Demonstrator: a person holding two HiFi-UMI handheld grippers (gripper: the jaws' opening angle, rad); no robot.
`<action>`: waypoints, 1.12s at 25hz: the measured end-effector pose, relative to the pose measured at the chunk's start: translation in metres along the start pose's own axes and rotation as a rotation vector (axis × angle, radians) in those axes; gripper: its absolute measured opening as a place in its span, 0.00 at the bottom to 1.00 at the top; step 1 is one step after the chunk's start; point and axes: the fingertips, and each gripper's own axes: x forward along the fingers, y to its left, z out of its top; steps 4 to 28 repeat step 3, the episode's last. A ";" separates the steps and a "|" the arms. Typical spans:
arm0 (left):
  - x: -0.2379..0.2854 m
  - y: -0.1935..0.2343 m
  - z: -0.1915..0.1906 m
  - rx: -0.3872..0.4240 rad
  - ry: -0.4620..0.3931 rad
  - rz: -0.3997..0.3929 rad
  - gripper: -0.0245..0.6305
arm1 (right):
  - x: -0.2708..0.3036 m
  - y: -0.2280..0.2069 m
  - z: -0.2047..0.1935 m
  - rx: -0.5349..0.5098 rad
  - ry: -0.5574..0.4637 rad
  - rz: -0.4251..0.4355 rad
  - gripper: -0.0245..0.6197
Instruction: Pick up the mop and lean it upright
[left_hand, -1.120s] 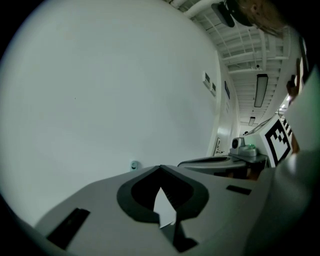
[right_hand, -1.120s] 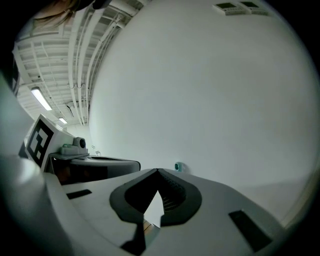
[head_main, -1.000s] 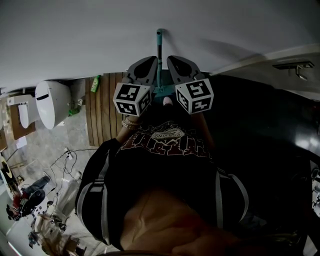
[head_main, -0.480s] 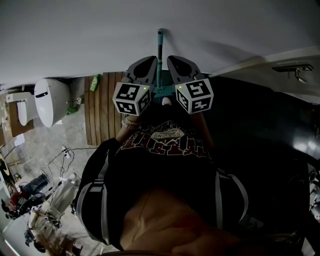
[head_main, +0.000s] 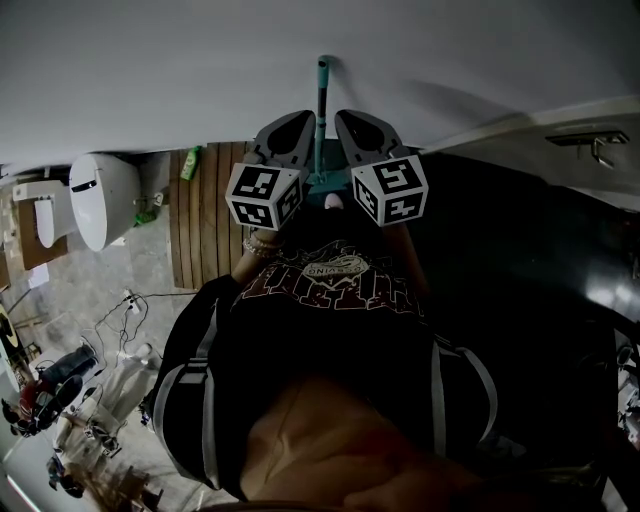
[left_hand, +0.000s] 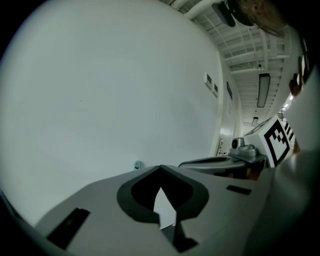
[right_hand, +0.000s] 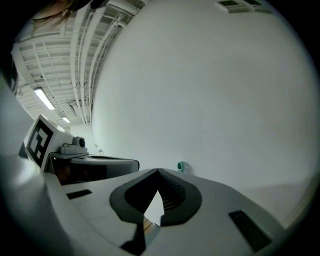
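Hardly anything had moved since before: the left gripper (head_main: 303, 124) and right gripper (head_main: 344, 122) stayed clenched on nothing, flanking the mop (head_main: 321, 100), which stood upright beyond the wooden slat floor (head_main: 205, 215), leaning against the white wall (head_main: 180, 70).

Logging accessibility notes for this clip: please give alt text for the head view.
A teal mop handle leans against a white wall, with the left claw and right claw on either side of it. Below is the person's dark shirt; a white toilet stands at left.
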 end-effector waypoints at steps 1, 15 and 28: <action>0.001 -0.001 -0.001 0.000 0.001 0.000 0.11 | 0.000 -0.001 -0.001 0.000 0.001 0.001 0.07; 0.002 -0.002 -0.002 0.000 0.004 -0.001 0.11 | -0.001 -0.002 -0.002 -0.001 0.003 0.001 0.07; 0.002 -0.002 -0.002 0.000 0.004 -0.001 0.11 | -0.001 -0.002 -0.002 -0.001 0.003 0.001 0.07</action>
